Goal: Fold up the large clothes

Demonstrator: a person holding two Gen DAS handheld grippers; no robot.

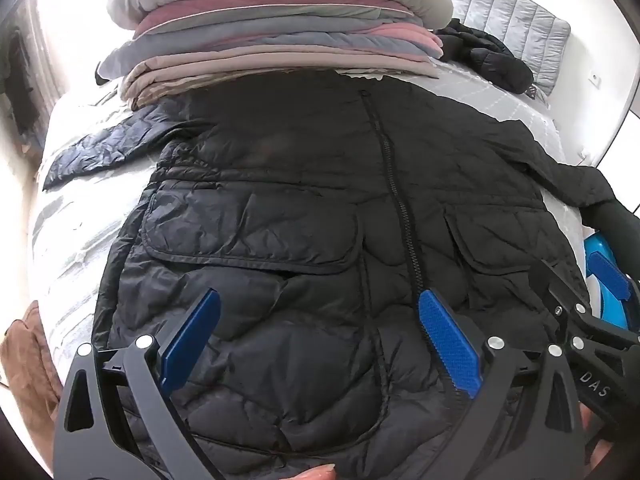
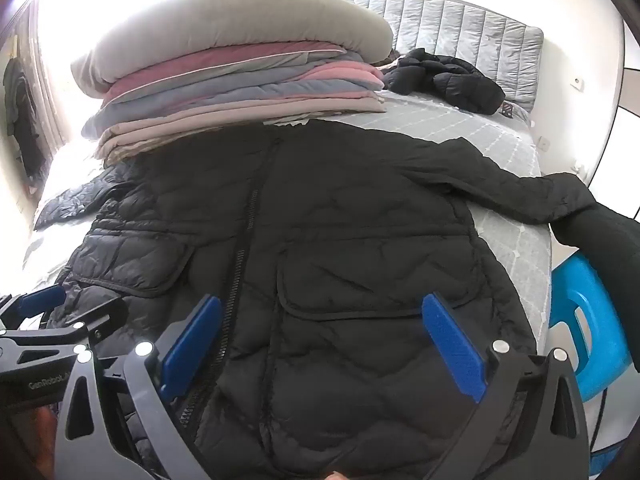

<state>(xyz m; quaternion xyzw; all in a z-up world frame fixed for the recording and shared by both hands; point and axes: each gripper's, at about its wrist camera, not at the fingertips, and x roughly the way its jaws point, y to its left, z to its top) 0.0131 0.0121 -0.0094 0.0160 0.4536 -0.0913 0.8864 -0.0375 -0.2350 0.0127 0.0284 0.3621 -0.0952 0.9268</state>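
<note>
Both the left gripper (image 1: 320,340) and right gripper (image 2: 322,342) gape wide, empty, above the black jacket (image 1: 304,184).

Black quilted jacket (image 1: 280,200): collar hidden under the stack of folded bedding (image 1: 276,36); hem cut off by the lower edge in both wrist views. Left sleeve (image 1: 100,144): cuff hidden where it was washed out by glare. Right sleeve (image 2: 560,196): end lost behind a dark shape at the frame's edge. Second dark garment (image 2: 444,76): crumpled, kind not determinable. Brown fabric (image 1: 28,364): cut off at the left border, unidentified. Blue plastic item (image 2: 588,320): only partly seen.
</note>
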